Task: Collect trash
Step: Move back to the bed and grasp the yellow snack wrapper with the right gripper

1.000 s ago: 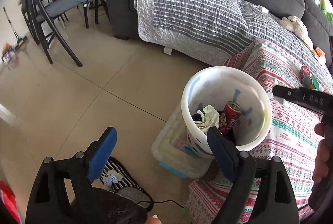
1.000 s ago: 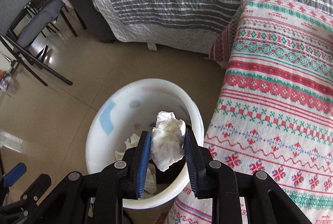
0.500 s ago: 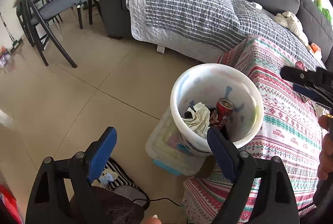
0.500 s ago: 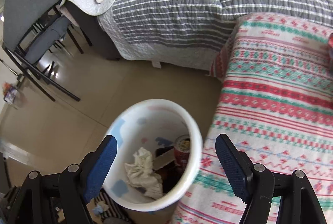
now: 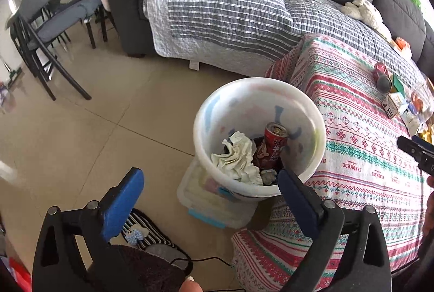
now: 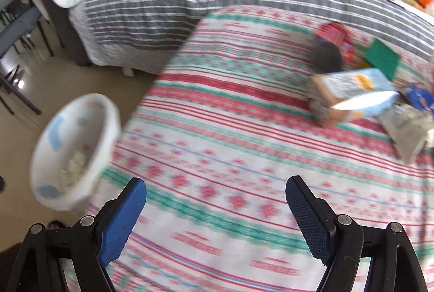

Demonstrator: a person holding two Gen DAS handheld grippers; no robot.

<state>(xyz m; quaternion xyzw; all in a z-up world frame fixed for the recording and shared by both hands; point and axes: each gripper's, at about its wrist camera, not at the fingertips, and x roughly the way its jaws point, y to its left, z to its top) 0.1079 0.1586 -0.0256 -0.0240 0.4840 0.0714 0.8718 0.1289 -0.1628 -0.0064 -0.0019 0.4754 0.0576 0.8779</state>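
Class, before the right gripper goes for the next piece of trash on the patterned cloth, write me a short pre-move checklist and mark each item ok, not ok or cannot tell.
1. Right gripper empty, jaws opening: ok.
2. Left gripper empty, jaws opening: ok.
3. White bin upright beside the table, with room left: ok.
4. Crumpled tissue and red can inside the bin: ok.
5. Trash left on the patterned cloth, such as the blue carton: ok.
6. Right wrist view sharp enough to aim: not ok, blurred.

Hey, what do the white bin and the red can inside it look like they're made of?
The white bin looks like thin, matte plastic: its wall lets light through. The red can seems to be metal or foil-lined card: printed glossy side, shiny rim. I can't tell which.
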